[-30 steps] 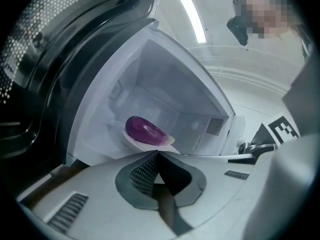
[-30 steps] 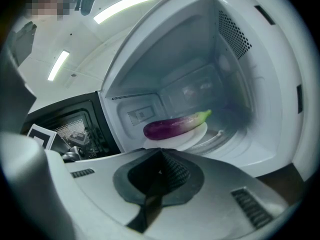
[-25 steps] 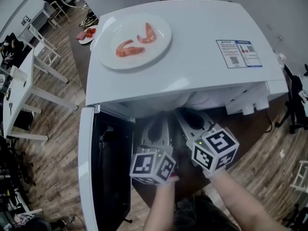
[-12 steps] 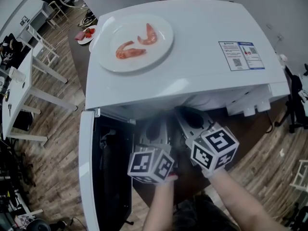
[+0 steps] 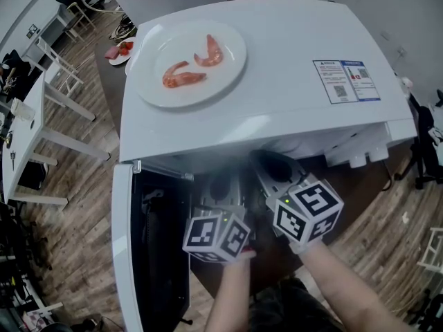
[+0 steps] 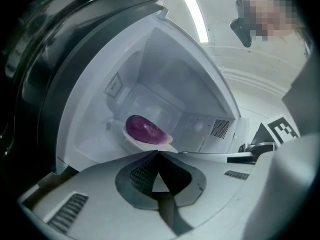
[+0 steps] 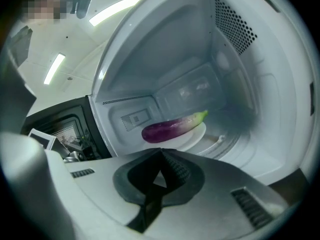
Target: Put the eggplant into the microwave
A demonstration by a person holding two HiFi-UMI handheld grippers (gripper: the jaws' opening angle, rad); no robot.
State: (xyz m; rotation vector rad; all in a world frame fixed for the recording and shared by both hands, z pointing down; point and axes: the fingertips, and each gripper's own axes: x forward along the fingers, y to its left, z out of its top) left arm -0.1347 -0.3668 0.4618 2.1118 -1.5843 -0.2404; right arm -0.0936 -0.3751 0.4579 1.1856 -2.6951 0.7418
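Inside the open white microwave (image 5: 291, 95) a purple eggplant (image 7: 172, 127) with a green stem lies on a white plate (image 7: 192, 138) on the cavity floor; it also shows end-on as the eggplant (image 6: 145, 130) in the left gripper view. Both grippers hover side by side just in front of the cavity mouth, apart from the eggplant. My left gripper (image 6: 157, 152) has its jaws closed tip to tip with nothing between them. My right gripper (image 7: 161, 152) is shut and empty too. In the head view the left gripper (image 5: 223, 184) and right gripper (image 5: 268, 163) reach under the microwave's top edge.
The microwave door (image 5: 124, 254) stands swung open at the left of the grippers. On top of the microwave rests a white plate (image 5: 149, 81) with two shrimps (image 5: 197, 64) and a printed label (image 5: 346, 80). Wooden floor, white tables and chairs lie around.
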